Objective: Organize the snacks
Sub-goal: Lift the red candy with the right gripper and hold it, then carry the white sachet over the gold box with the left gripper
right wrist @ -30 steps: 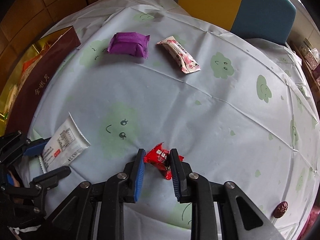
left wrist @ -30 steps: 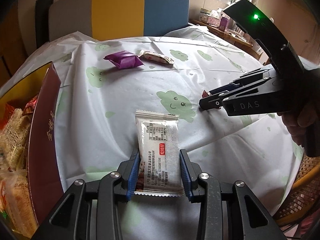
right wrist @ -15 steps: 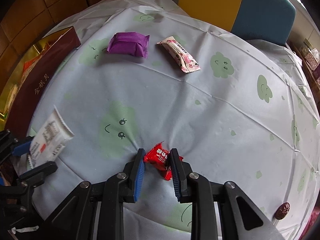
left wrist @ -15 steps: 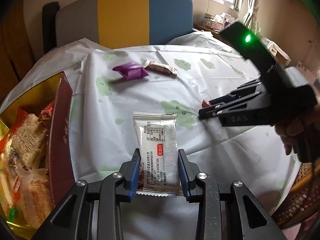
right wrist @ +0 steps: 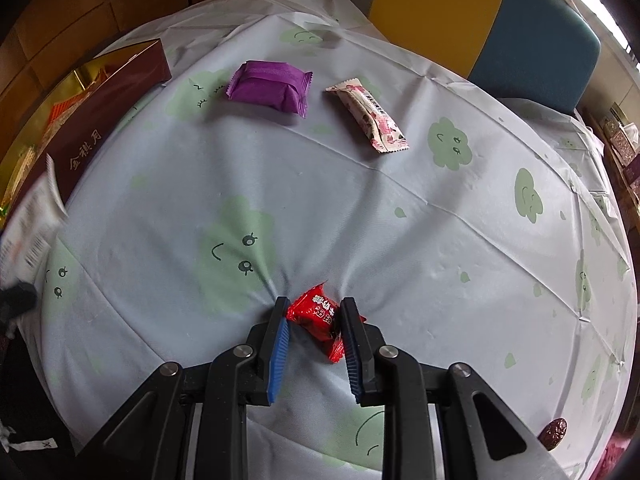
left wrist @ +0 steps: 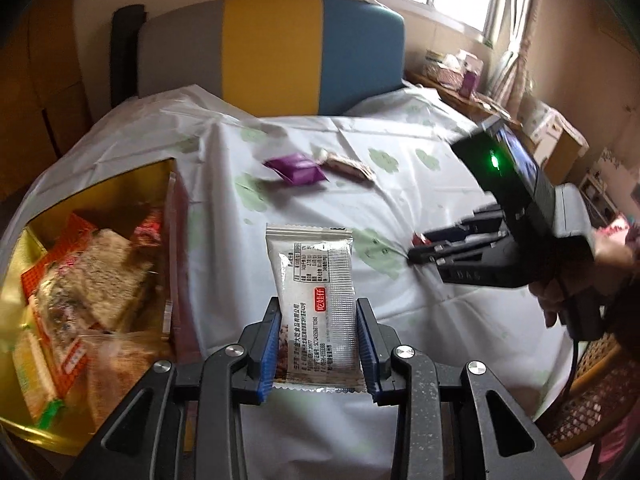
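Observation:
My left gripper (left wrist: 318,312) is shut on a white snack packet (left wrist: 314,292) and holds it upright above the tablecloth, close to the gold-lined snack box (left wrist: 80,280) on the left. That packet shows blurred at the left edge of the right wrist view (right wrist: 28,228). On the table, my right gripper (right wrist: 314,308) is shut on a small red candy (right wrist: 320,320), and the cloth puckers around its tips. The right gripper (left wrist: 416,248) also appears from the side in the left wrist view. A purple packet (right wrist: 270,90) and a pink-white bar (right wrist: 370,114) lie further back.
The brown-sided box (right wrist: 100,120), holding several snacks, stands at the table's left edge. A striped chair (left wrist: 272,48) is behind the table. A dark date (right wrist: 554,432) lies at the near right edge. A person's hand (left wrist: 576,280) grips the right tool.
The left gripper has lifted the white packet off the table and carried it toward the box. The right gripper has stayed put on the red candy.

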`<state>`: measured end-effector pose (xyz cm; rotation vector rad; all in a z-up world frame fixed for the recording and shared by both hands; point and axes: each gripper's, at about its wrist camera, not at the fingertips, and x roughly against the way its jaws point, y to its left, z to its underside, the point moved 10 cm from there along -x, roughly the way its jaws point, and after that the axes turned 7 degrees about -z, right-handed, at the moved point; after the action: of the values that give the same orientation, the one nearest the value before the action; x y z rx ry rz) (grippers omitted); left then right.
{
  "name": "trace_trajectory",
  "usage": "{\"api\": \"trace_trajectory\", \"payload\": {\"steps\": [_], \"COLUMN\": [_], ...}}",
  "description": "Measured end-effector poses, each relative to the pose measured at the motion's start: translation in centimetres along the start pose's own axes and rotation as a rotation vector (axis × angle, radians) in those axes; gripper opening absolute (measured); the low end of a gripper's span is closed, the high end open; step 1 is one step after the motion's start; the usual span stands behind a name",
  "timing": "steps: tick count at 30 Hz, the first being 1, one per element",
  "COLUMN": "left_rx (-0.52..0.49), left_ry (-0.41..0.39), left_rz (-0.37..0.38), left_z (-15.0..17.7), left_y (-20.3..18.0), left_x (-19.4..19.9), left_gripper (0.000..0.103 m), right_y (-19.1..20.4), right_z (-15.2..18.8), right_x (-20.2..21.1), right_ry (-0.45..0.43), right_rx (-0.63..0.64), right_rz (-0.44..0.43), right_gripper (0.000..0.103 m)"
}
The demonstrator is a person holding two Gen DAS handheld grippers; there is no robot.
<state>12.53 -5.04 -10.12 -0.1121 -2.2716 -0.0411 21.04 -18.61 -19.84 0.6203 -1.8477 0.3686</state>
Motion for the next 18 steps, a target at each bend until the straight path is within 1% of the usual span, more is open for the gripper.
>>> {"api": "trace_trajectory", "payload": {"steps": [8,18], "left_rx": [0.040,0.134], "left_ry": [-0.037,-0.024], "left_rz": [-0.073,-0.135], "left_z": [-0.7,0.4], "left_y": [3.3,8.4], "left_x": [1.8,2.7], "left_gripper": [0.035,0.035], "right_y": [0.0,0.3], "right_z": [-0.1,0.0], "right_x": [0.1,0.4], "right_ry": [-0.004,-0.012], "right_rx": [0.011,0.050], "right_rz": [0.007,0.038], "right_gripper": [0.025,0.025]}}
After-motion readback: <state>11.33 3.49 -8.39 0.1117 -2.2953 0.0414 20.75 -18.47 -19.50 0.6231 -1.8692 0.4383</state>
